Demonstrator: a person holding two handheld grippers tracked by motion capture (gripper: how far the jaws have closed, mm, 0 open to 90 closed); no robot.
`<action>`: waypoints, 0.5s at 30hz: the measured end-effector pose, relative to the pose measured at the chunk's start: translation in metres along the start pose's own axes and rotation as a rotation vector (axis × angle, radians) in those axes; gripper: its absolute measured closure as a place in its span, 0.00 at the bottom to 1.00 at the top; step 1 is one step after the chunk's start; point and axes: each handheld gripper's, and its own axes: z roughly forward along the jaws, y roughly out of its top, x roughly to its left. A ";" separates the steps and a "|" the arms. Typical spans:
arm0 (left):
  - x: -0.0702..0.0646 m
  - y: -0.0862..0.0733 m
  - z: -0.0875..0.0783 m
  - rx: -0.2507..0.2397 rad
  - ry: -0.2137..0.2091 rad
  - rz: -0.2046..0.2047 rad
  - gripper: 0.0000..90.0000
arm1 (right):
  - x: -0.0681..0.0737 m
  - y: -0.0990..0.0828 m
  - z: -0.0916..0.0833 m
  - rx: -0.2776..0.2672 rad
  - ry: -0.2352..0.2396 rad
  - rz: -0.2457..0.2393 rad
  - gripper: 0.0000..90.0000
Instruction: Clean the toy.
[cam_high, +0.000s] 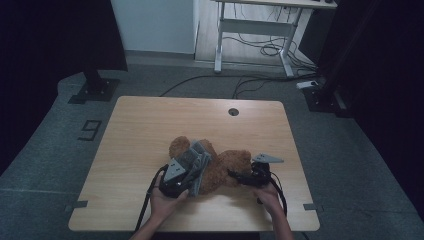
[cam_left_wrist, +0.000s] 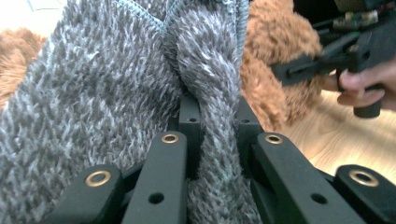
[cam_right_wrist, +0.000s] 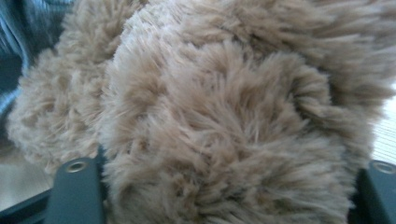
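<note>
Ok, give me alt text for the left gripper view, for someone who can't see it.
The left gripper, jaws shut, pinches a fold of fuzzy grey knitted garment. Behind sits a brown plush teddy bear; the right gripper reaches for it at upper right.

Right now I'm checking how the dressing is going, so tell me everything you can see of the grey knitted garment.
The grey knitted garment is a small fuzzy piece, grey flecked with white, with a stitched blue-grey edge. It lies bunched over the brown plush toy near the table's front edge. A fold of it is pinched between the jaws of the left hand-held gripper, which is shut on it. The right hand-held gripper works at the toy's brown fur instead, apart from the garment.
</note>
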 end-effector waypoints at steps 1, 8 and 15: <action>-0.002 0.003 -0.002 -0.006 0.003 0.001 0.88 | 0.002 -0.002 -0.002 -0.008 -0.011 -0.009 0.33; -0.012 0.048 -0.009 -0.037 0.011 0.042 0.87 | 0.014 -0.013 -0.007 -0.054 -0.066 -0.117 0.38; -0.038 0.096 0.016 -0.038 -0.014 0.107 0.87 | 0.020 -0.017 -0.007 -0.082 -0.111 -0.131 0.41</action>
